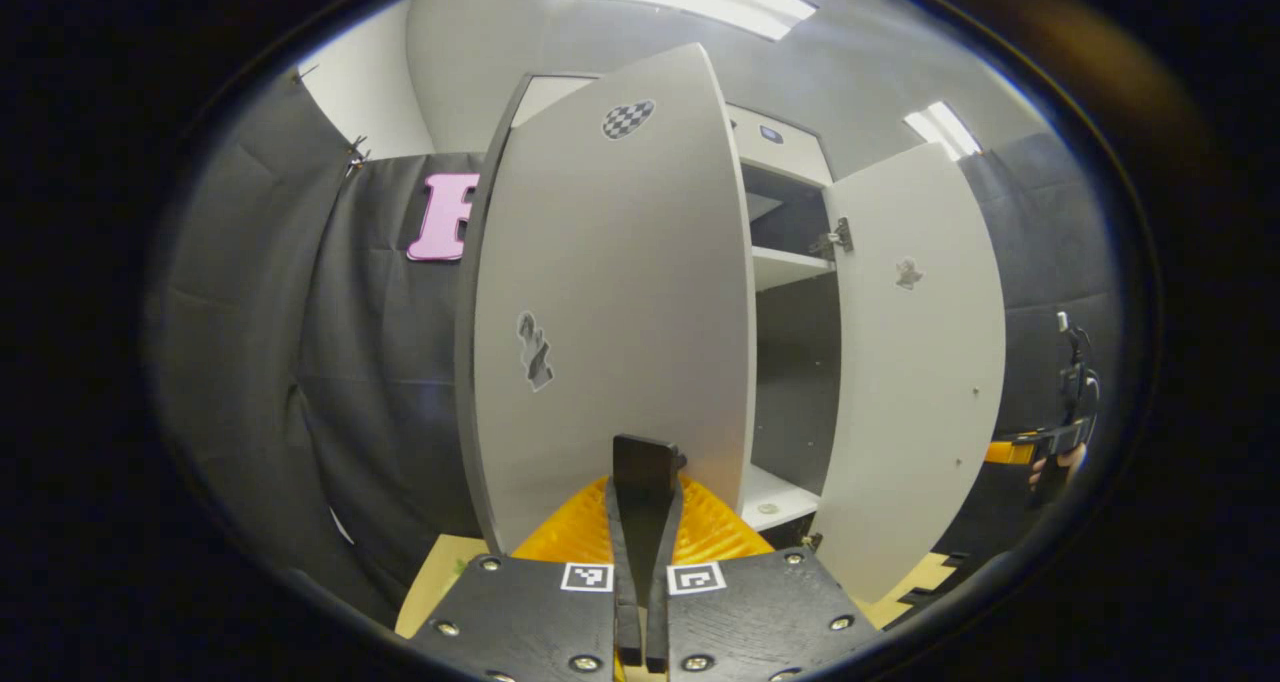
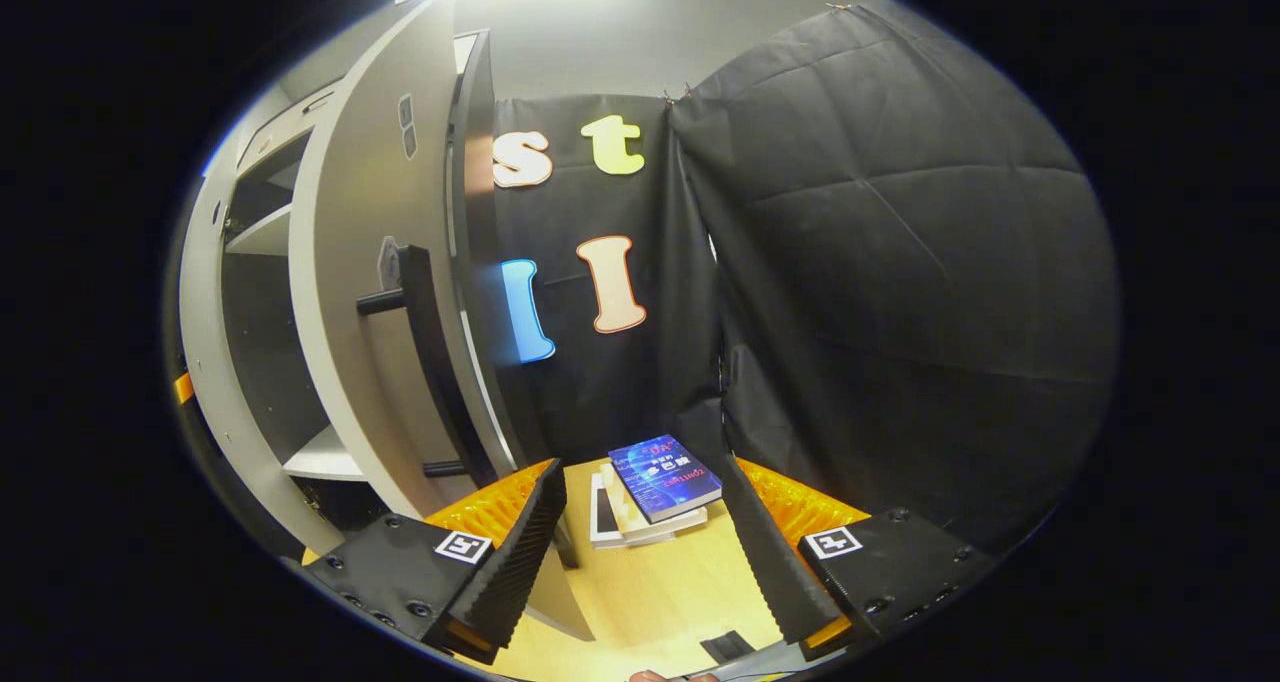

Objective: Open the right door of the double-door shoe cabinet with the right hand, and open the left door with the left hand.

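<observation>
The left gripper [image 1: 645, 482] is pinching its fingers together at the edge of the pale grey left door [image 1: 610, 292], filling centre frame; whether they are gripping it is unclear. The right gripper [image 2: 640, 547] is hanging wide open and empty, the grey right door's [image 2: 370, 292] upright black bar handle [image 2: 425, 342] sitting upper left.

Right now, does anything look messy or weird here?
Only a little: the blue book lies crooked on the stack of books on the floor beside the cabinet's right door. Both doors stand open, as intended.
</observation>
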